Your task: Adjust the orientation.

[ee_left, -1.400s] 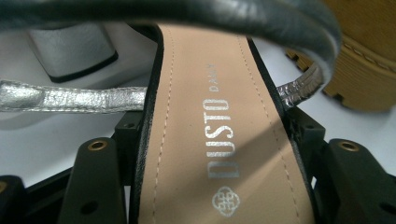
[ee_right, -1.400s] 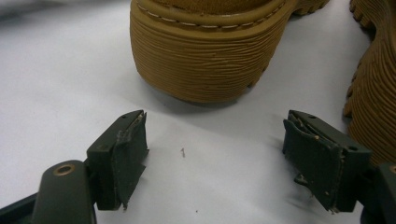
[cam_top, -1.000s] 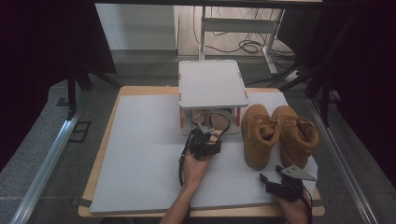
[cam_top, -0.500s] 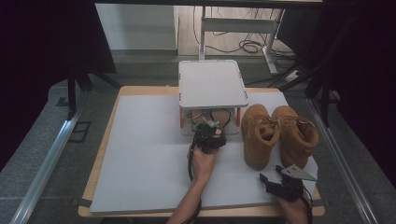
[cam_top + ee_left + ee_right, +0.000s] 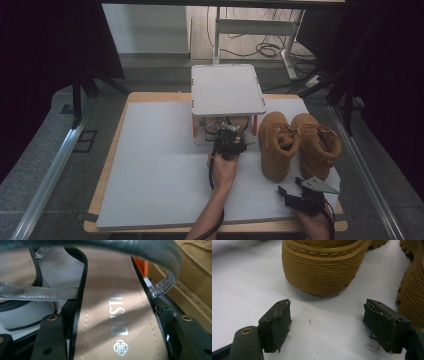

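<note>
We see a sandal [image 5: 110,312] lying under the small white shelf [image 5: 227,90] on the table [image 5: 150,165], and the left gripper [image 5: 229,142] clamps it on both sides. Near the brown boots [image 5: 295,142], the right gripper [image 5: 327,322] rests with its jaws wide apart, holding nothing.

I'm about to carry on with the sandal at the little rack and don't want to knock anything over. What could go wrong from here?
The left gripper has its fingers on the sandal under the rack's low shelf, so lifting early could bump or tip the rack. The sandal's silver strap lies loose across the path and might snag. The tan boots stand close beside it, so a sideways swing could nudge them.
</note>
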A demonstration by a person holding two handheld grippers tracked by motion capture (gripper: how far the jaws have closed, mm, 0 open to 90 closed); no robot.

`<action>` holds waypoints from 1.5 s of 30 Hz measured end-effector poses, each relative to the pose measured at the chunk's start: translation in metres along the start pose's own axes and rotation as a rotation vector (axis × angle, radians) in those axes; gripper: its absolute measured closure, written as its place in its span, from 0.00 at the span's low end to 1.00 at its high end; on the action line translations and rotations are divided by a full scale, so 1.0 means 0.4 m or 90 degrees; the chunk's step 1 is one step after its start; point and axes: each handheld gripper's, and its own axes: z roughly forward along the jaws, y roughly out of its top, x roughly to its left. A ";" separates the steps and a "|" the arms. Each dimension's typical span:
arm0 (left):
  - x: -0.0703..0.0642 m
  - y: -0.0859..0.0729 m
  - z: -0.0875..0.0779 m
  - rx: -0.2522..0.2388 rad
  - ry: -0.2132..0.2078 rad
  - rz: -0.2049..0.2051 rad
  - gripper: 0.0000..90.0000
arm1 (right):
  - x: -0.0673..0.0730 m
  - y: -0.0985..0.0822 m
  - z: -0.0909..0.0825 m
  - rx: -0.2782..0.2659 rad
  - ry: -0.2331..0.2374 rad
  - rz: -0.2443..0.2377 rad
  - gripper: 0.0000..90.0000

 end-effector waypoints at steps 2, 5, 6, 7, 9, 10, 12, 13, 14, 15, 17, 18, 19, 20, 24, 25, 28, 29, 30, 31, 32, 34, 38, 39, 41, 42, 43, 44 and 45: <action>0.002 0.001 0.010 0.006 0.005 0.002 0.43 | 0.000 0.000 0.000 0.000 0.000 0.000 0.24; 0.002 0.003 0.023 0.012 0.011 0.000 0.43 | 0.000 0.000 0.000 0.000 0.000 0.000 0.24; 0.002 0.004 0.028 0.013 0.015 -0.001 0.43 | 0.000 0.000 0.000 -0.001 0.000 0.000 0.24; 0.002 0.005 0.030 0.013 0.015 -0.002 0.43 | 0.000 0.000 0.000 0.000 0.000 0.000 0.24; 0.002 0.008 0.034 0.015 0.019 -0.002 0.43 | 0.000 0.000 0.000 0.000 0.000 0.000 0.24; 0.003 0.010 0.036 0.015 0.021 -0.003 0.43 | 0.000 0.000 0.000 0.000 0.000 0.000 0.24; 0.003 0.014 0.040 0.014 0.021 -0.005 0.43 | 0.000 0.000 0.000 0.000 0.000 0.000 0.24; 0.003 0.015 0.041 0.014 0.021 -0.005 0.43 | 0.000 0.000 0.000 0.000 0.000 0.000 0.24; 0.002 0.016 0.042 0.014 0.021 -0.005 0.43 | 0.000 0.000 0.000 0.000 0.000 0.000 0.24; 0.003 0.018 0.045 0.016 0.021 -0.002 0.43 | 0.000 0.000 0.000 0.000 0.000 0.000 0.24; 0.003 0.019 0.049 0.017 0.021 0.002 0.43 | 0.000 0.000 0.000 0.000 0.000 0.000 0.24; 0.002 0.020 0.052 0.017 0.022 0.000 0.43 | 0.000 0.000 0.000 0.000 0.000 0.000 0.24; 0.002 0.021 0.055 0.018 0.023 -0.001 0.43 | 0.000 0.000 0.000 0.000 0.000 0.000 0.24; 0.002 0.021 0.059 0.019 0.023 0.000 0.43 | 0.000 0.000 0.000 0.000 0.000 -0.001 0.24; 0.000 0.023 0.070 0.019 0.027 -0.002 0.43 | 0.000 0.000 0.000 0.000 0.000 -0.001 0.24; 0.000 0.024 0.071 0.017 0.027 -0.001 0.43 | 0.000 0.000 0.000 0.000 0.000 -0.001 0.24; -0.001 0.025 0.073 0.017 0.029 0.001 0.43 | 0.000 0.000 0.000 -0.001 0.000 -0.001 0.24; -0.003 0.024 0.074 0.017 0.029 0.006 0.43 | 0.000 0.000 0.000 0.001 0.000 -0.002 0.24; -0.004 0.024 0.074 0.018 0.031 0.010 0.43 | 0.000 0.000 0.000 0.000 0.000 -0.001 0.24; -0.003 0.023 0.074 0.019 0.027 0.010 0.43 | 0.000 0.000 0.000 0.000 0.000 -0.001 0.24; -0.002 0.024 0.073 0.019 0.022 0.008 0.43 | 0.000 0.000 0.000 0.001 0.000 -0.002 0.24; 0.006 0.022 0.073 0.015 0.000 -0.005 0.41 | 0.000 0.000 0.000 0.000 0.000 -0.002 0.24; 0.008 0.018 0.066 0.012 -0.007 0.004 0.38 | 0.000 0.000 0.000 0.000 0.000 -0.002 0.24; 0.008 0.017 0.064 0.012 -0.008 0.006 0.37 | 0.000 0.000 0.000 0.000 0.000 -0.001 0.24; 0.009 0.017 0.059 0.012 -0.015 0.006 0.35 | 0.000 0.000 0.000 0.000 0.000 -0.001 0.24; 0.010 0.016 0.055 0.009 -0.017 0.007 0.34 | 0.000 0.000 0.000 0.000 0.000 -0.002 0.24; 0.012 0.014 0.050 0.011 -0.019 0.012 0.33 | 0.000 0.000 0.000 0.000 0.000 -0.002 0.24; 0.011 0.012 0.047 0.006 -0.022 0.009 0.33 | 0.000 0.000 0.000 0.000 0.000 -0.002 0.24; 0.012 0.010 0.042 0.007 -0.022 0.011 0.32 | 0.000 0.000 0.000 0.000 0.000 -0.002 0.24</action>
